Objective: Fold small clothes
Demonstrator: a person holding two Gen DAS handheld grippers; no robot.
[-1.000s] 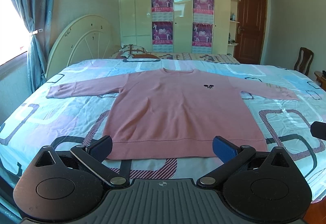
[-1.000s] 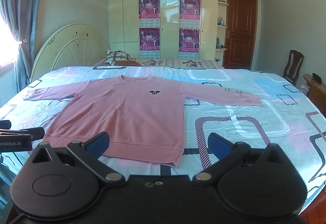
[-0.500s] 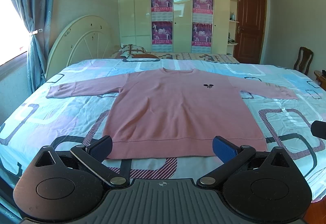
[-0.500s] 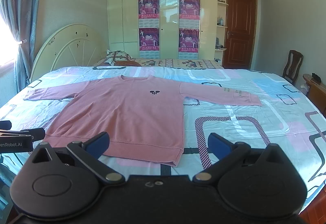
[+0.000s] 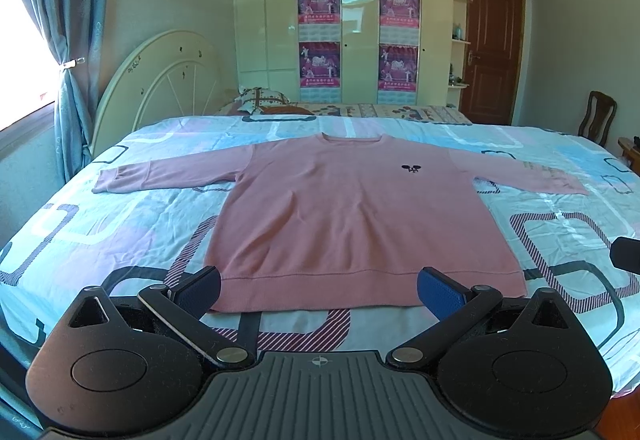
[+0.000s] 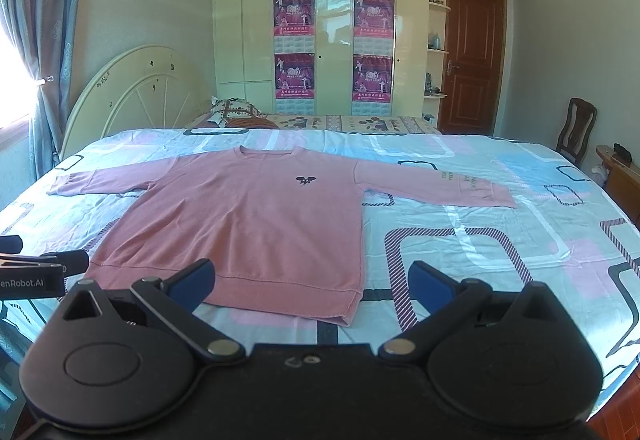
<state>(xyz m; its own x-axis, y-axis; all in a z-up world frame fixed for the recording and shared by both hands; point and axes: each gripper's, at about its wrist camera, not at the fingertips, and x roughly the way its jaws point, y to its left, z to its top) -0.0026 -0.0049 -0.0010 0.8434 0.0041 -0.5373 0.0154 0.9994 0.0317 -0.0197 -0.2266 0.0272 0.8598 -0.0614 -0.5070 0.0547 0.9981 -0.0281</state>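
A pink long-sleeved sweater [image 5: 352, 216] lies flat and face up on the bed, sleeves spread to both sides, collar at the far end, hem nearest me. It also shows in the right wrist view [image 6: 248, 224]. My left gripper [image 5: 318, 292] is open and empty, held just short of the hem's middle. My right gripper [image 6: 310, 290] is open and empty, near the hem's right corner. The left gripper's tip [image 6: 44, 264] shows at the left edge of the right wrist view.
The bed [image 5: 560, 240] has a blue, pink and white patterned sheet. A white round headboard [image 5: 160, 80] stands at the left, pillows [image 5: 264, 100] at the back, a wardrobe [image 5: 360, 28] behind. A wooden chair [image 6: 576, 128] and a door [image 6: 472, 60] are at the right.
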